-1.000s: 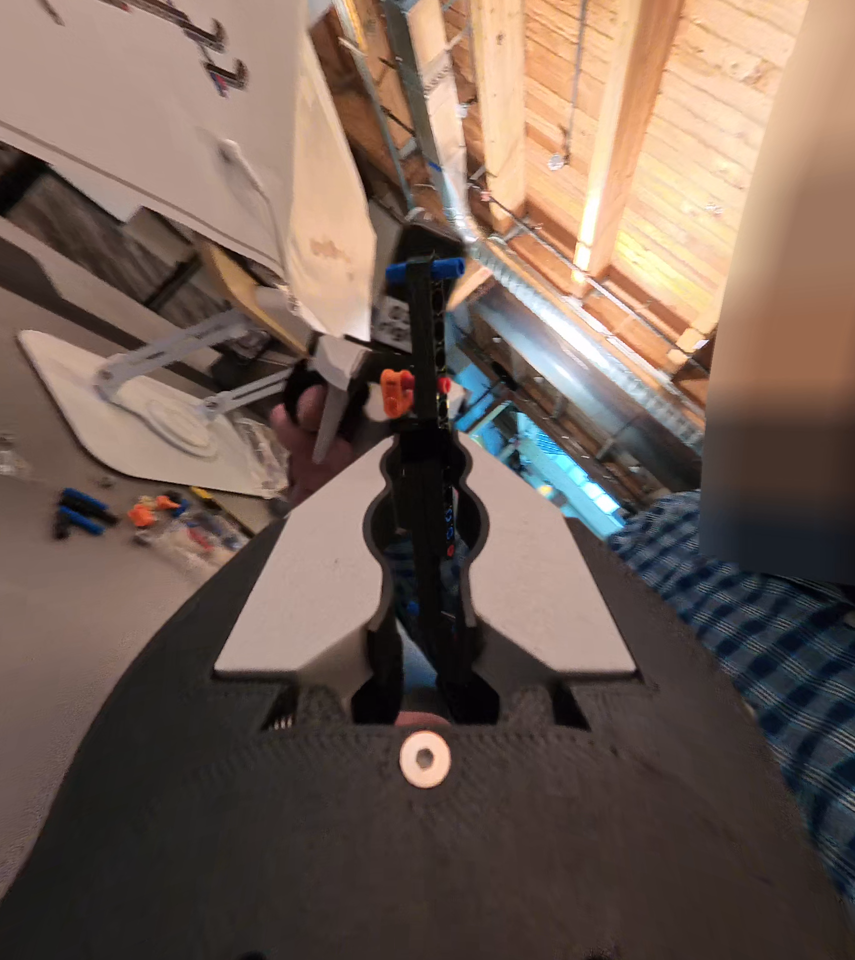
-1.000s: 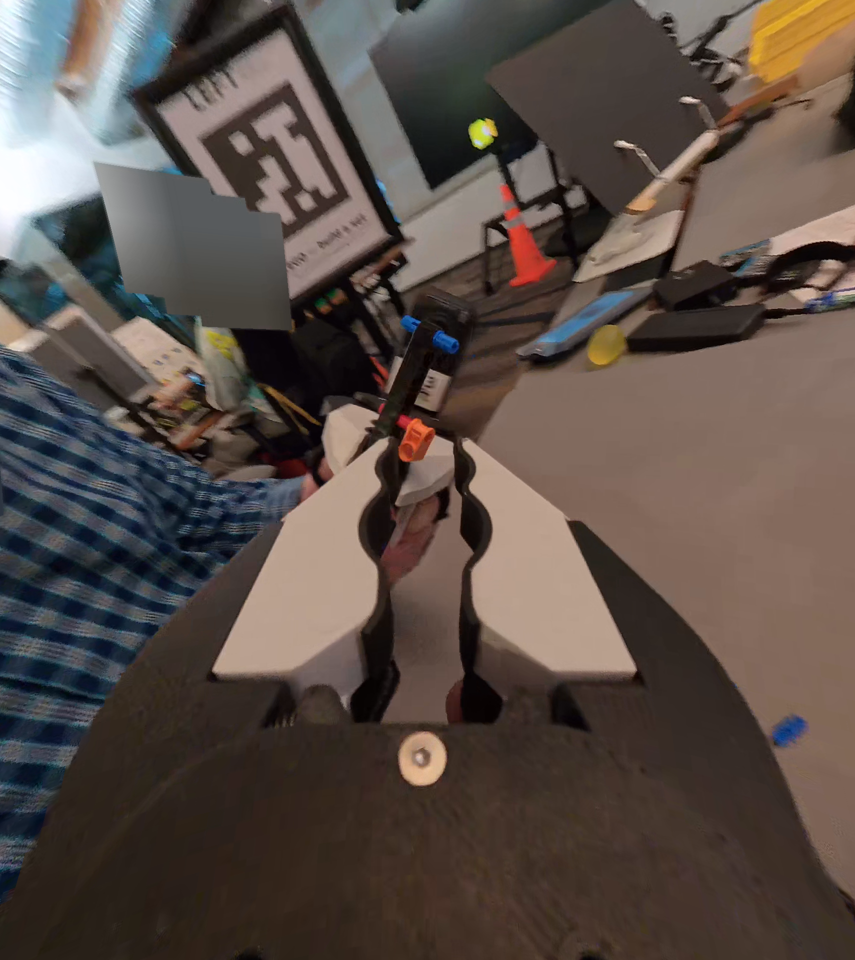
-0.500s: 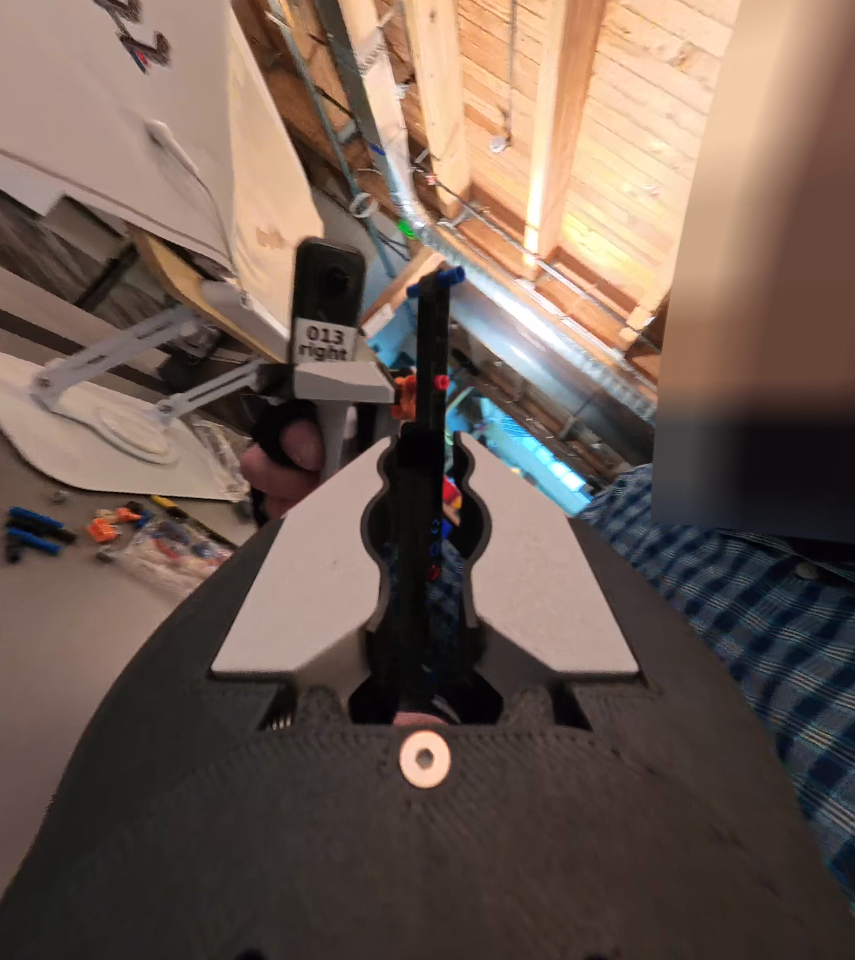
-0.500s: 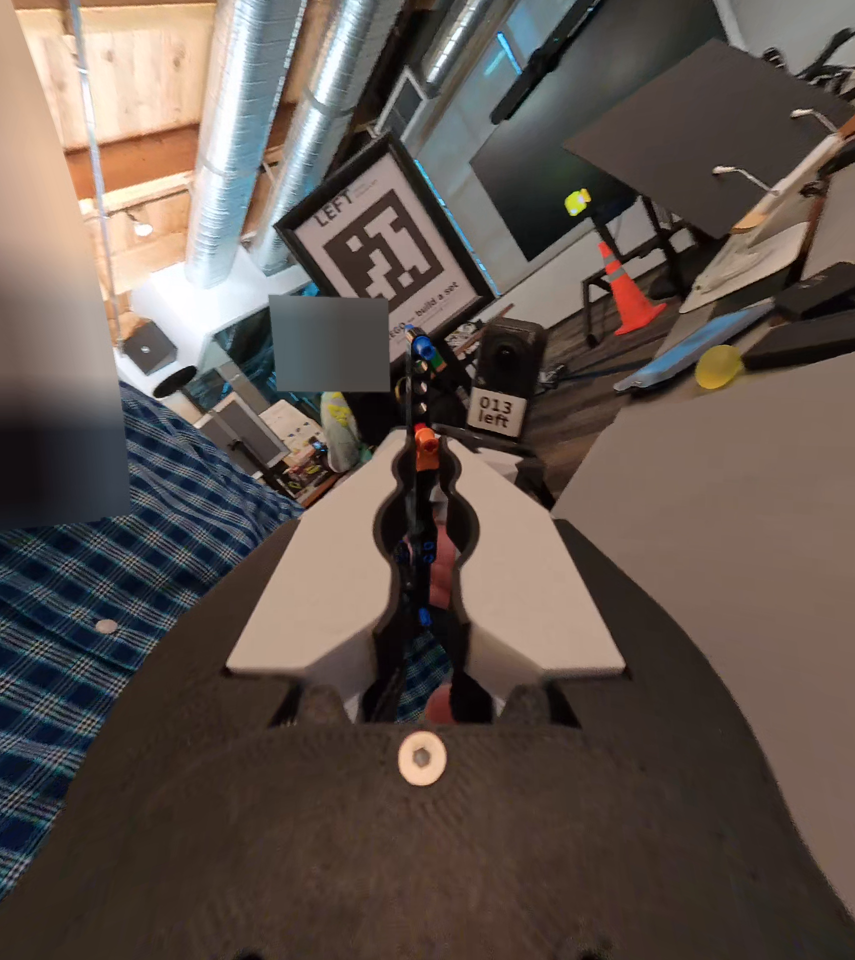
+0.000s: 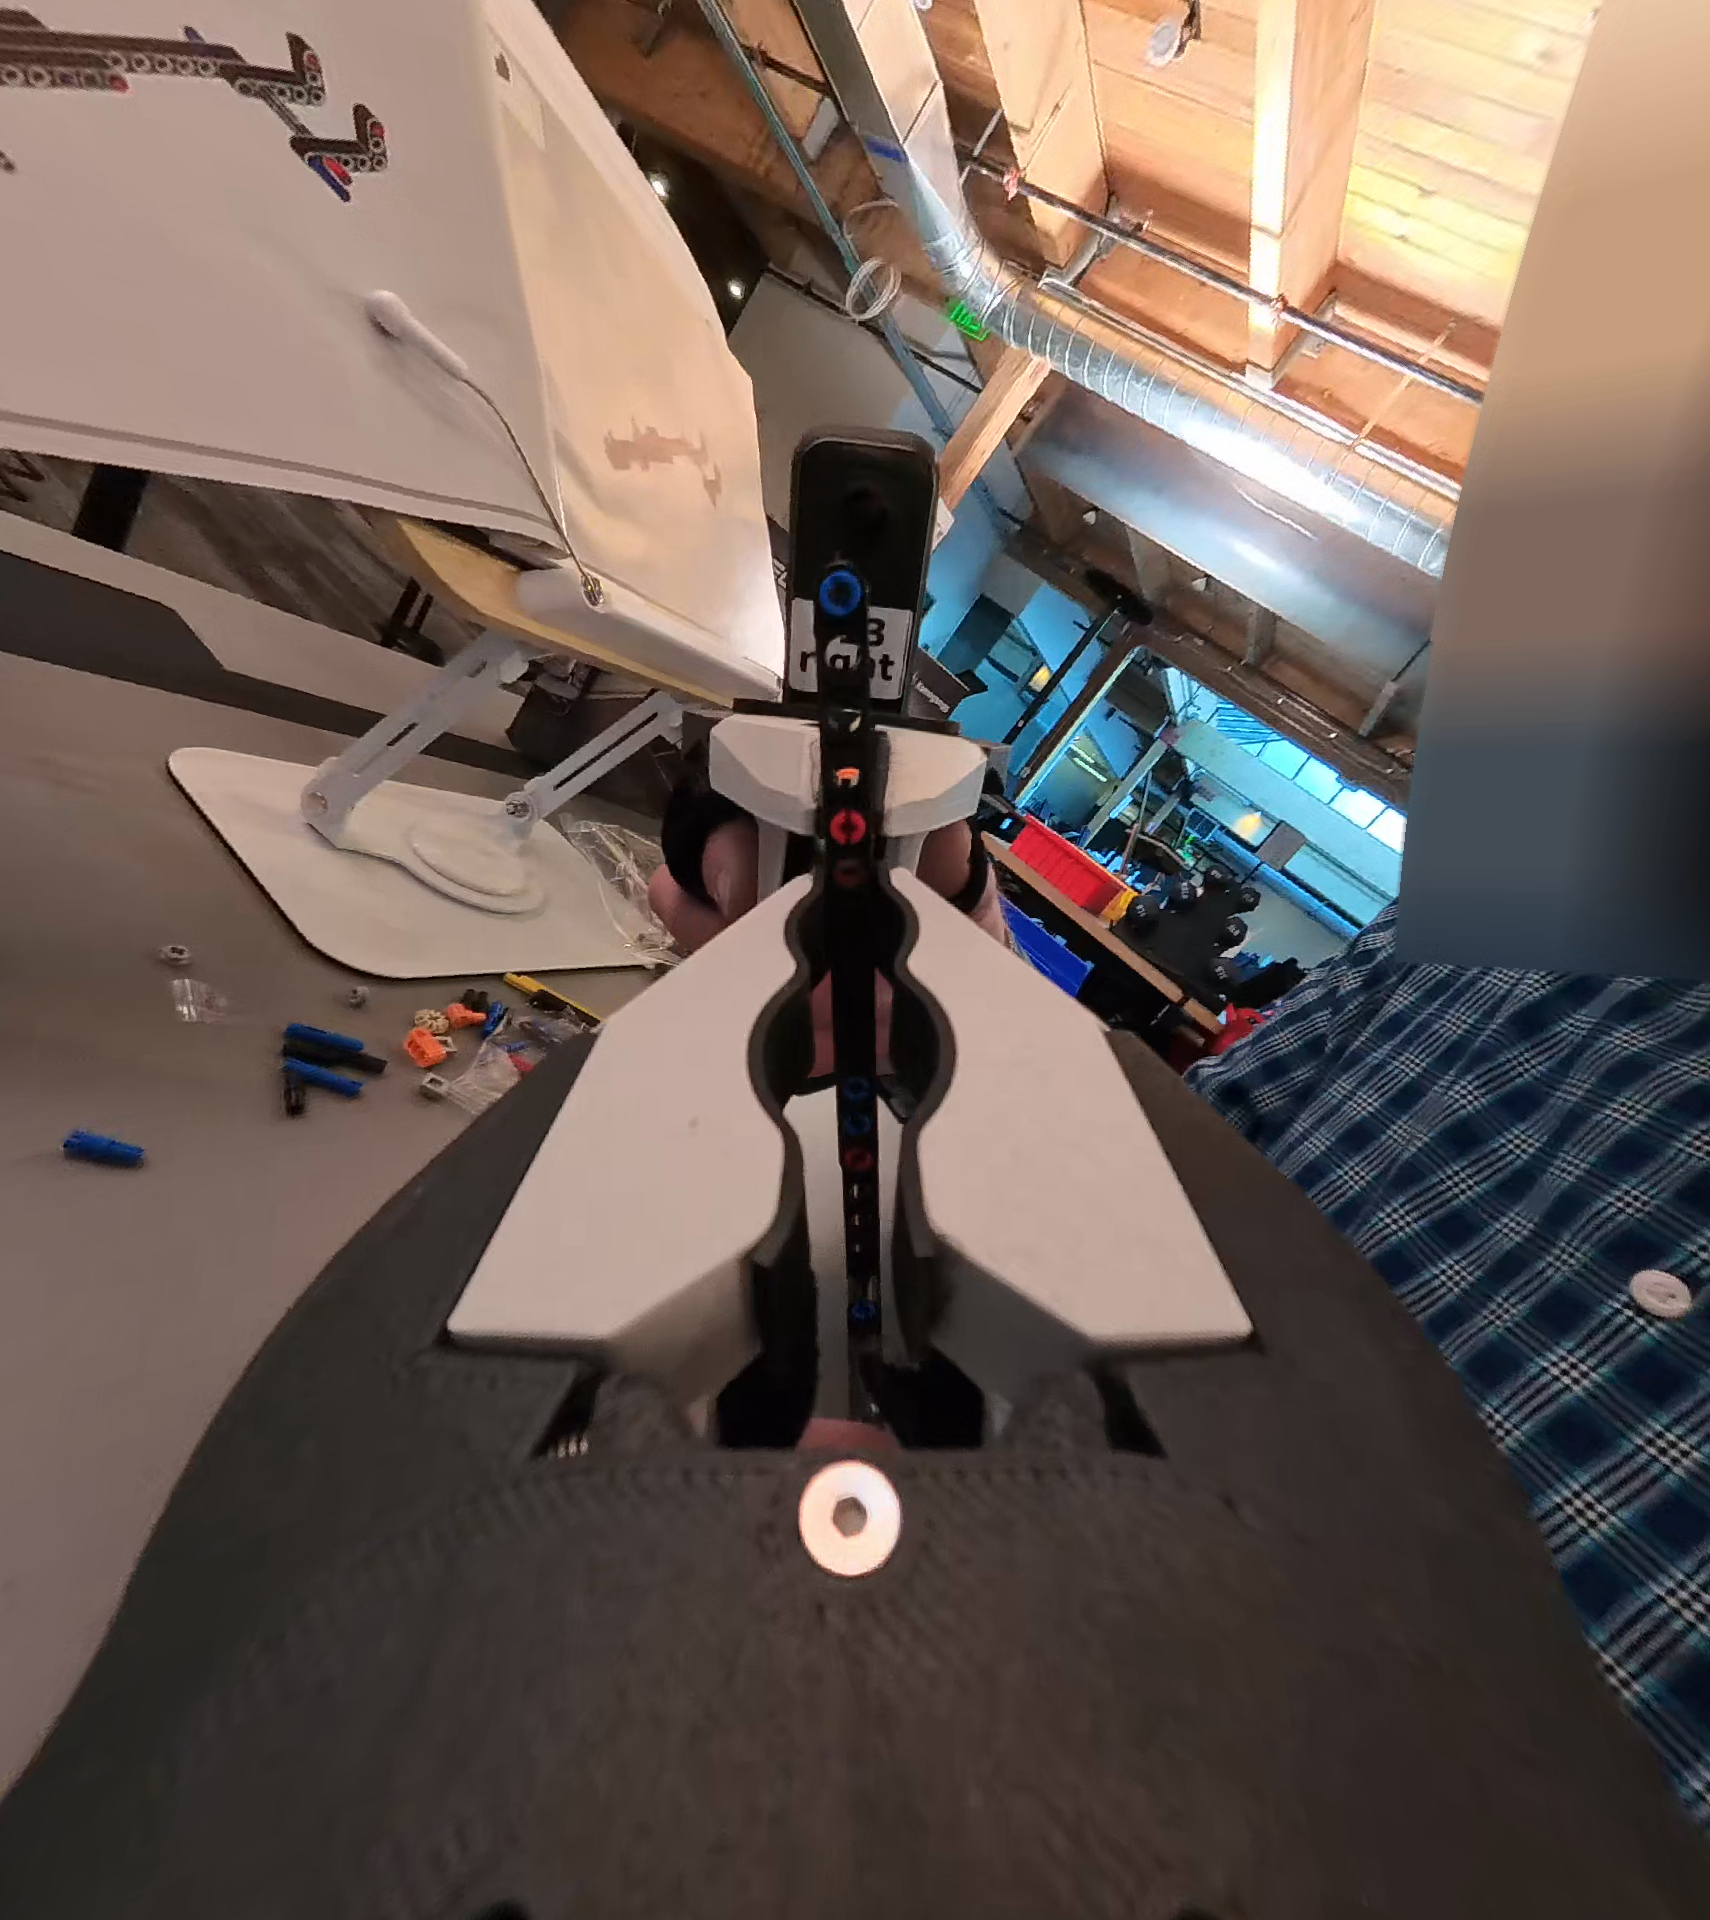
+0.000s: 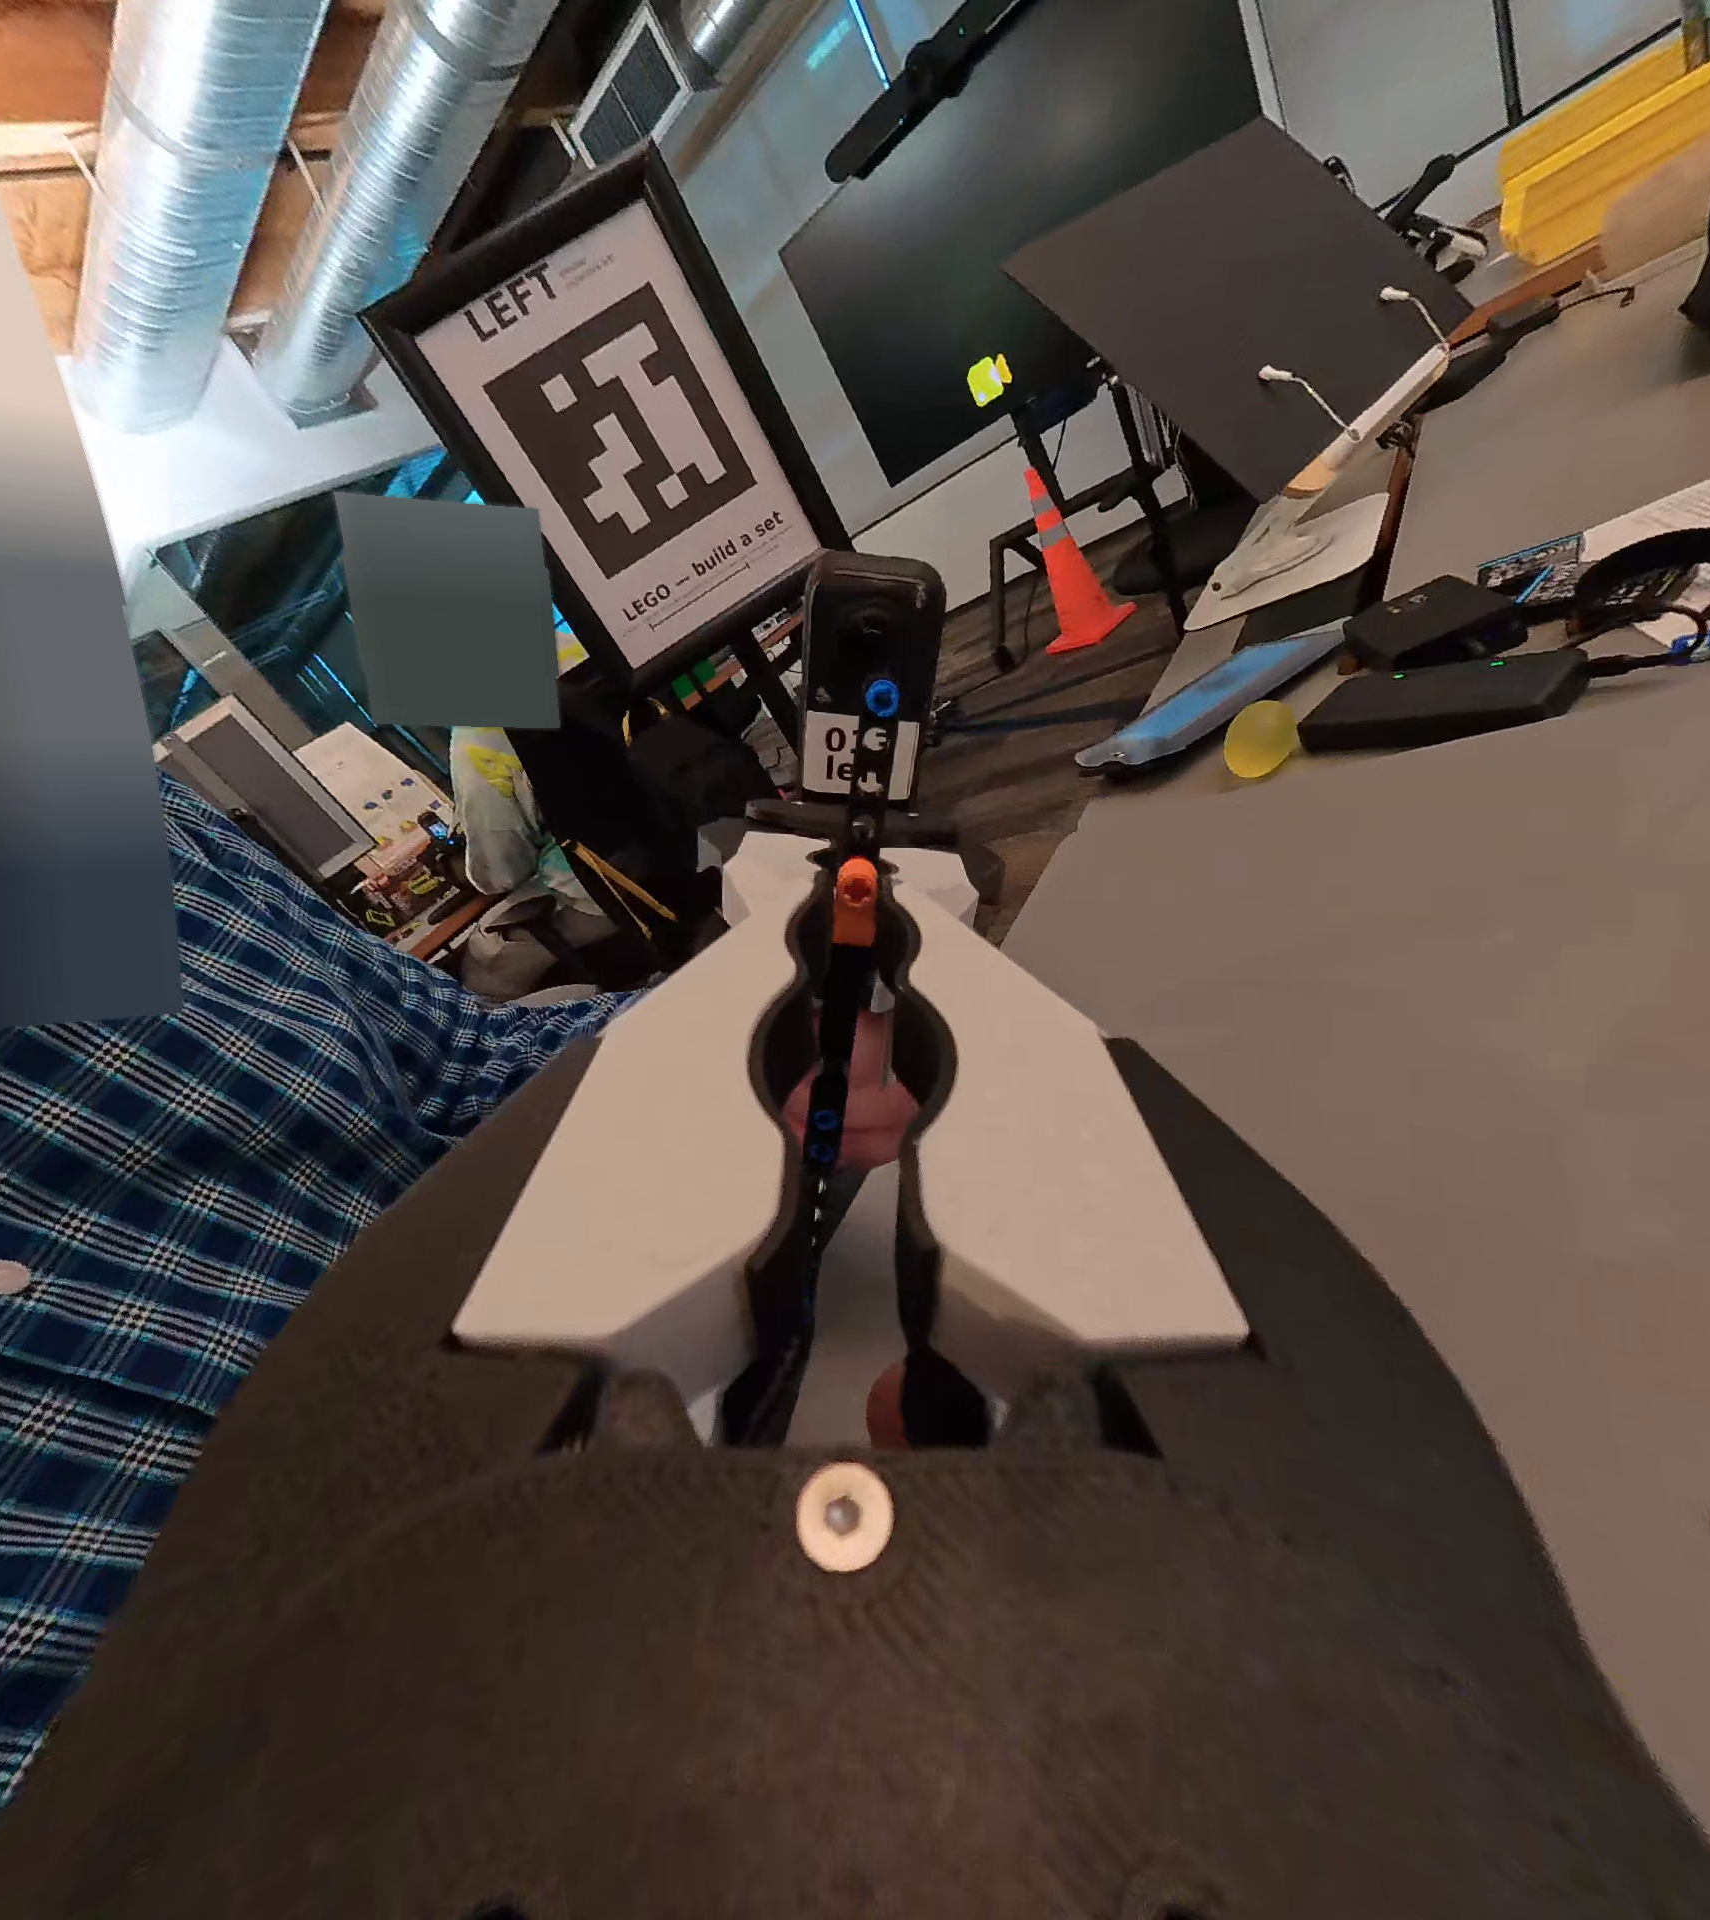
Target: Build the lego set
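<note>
Left wrist view has me looking straight along the black lego beam (image 5: 849,1049), which my left tool (image 5: 851,914) pinches between its white fingers (image 5: 695,1143). A second ago this beam stood a little off to one side with its blue pin sticking out sideways; now the blue pin (image 5: 840,593) faces me end-on, and my right tool (image 5: 846,790) has come round from the left to sit directly behind the beam, facing me. In the right wrist view my right tool (image 6: 856,914) is pressed onto the orange connector (image 6: 856,902) at the beam (image 6: 827,1091), where earlier it hung apart from it. Loose lego pieces (image 5: 383,1049) lie on the grey counter (image 5: 51,1039) by the white instruction stand (image 5: 394,852). How far the connector is seated I cannot tell; the beam hides the joint, and its lower end is lost between the fingers.
</note>
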Motion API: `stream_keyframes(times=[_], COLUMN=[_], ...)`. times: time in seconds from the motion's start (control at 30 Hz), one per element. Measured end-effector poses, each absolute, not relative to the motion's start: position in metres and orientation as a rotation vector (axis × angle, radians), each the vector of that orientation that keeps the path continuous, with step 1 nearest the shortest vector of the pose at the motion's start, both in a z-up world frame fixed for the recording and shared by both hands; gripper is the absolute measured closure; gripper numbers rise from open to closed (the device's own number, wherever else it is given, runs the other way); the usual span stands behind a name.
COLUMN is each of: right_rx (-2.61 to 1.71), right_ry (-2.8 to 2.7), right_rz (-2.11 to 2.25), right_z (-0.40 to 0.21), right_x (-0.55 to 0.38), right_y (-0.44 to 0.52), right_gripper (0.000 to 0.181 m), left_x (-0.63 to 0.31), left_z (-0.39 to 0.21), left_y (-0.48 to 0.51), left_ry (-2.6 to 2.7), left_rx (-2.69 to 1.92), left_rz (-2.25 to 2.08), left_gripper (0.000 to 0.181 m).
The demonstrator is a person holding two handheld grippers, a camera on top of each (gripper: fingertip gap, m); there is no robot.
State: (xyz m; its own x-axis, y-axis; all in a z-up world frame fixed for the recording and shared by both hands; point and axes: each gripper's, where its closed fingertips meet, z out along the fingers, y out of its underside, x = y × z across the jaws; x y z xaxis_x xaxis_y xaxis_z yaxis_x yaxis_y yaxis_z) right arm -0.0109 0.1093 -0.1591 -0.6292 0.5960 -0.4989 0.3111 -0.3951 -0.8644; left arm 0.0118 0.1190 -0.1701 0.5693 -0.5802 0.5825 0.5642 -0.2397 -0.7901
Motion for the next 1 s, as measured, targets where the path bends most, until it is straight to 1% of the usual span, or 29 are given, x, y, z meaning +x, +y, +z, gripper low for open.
stream_keyframes(times=[0.07,0.13,0.17,0.2,0.37,0.43,0.47,0.5,0.77,0.93,1.0], right_rx=[-1.244,-1.263,-1.268,-1.269,-1.276,-1.291,-1.29,-1.285,-1.261,-1.215,-1.218], right_ry=[-1.589,-1.589,-1.589,-1.591,-1.601,-1.595,-1.59,-1.595,-1.718,-1.846,-1.807], right_rz=[2.157,2.18,2.177,2.168,2.14,2.131,2.138,2.134,1.985,1.956,1.966], right_z=[-0.158,-0.158,-0.159,-0.16,-0.162,-0.162,-0.161,-0.16,-0.165,-0.165,-0.162], right_x=[-0.011,-0.013,-0.014,-0.014,-0.014,-0.014,-0.014,-0.014,-0.008,0.001,0.0], right_y=[0.108,0.107,0.107,0.107,0.106,0.107,0.107,0.106,0.104,0.105,0.107], right_gripper=[0.176,0.167,0.174,0.177,0.177,0.177,0.177,0.177,0.177,0.177,0.177], left_x=[0.012,0.012,0.013,0.012,0.012,0.012,0.012,0.012,0.017,0.025,0.024], left_z=[-0.168,-0.171,-0.17,-0.171,-0.172,-0.169,-0.169,-0.169,-0.173,-0.171,-0.169], left_y=[0.118,0.118,0.119,0.12,0.121,0.122,0.123,0.123,0.12,0.121,0.122], left_ry=[0.019,0.03,0.031,0.017,0.042,0.046,0.054,0.066,0.084,0.095,0.076], left_rx=[-1.451,-1.47,-1.467,-1.467,-1.474,-1.466,-1.473,-1.47,-1.445,-1.434,-1.422], left_rz=[-1.098,-1.082,-1.089,-1.086,-1.038,-1.022,-1.003,-0.997,-0.96,-0.972,-0.971], left_gripper=[0.176,0.176,0.176,0.176,0.176,0.166,0.175,0.176,0.175,0.176,0.175])
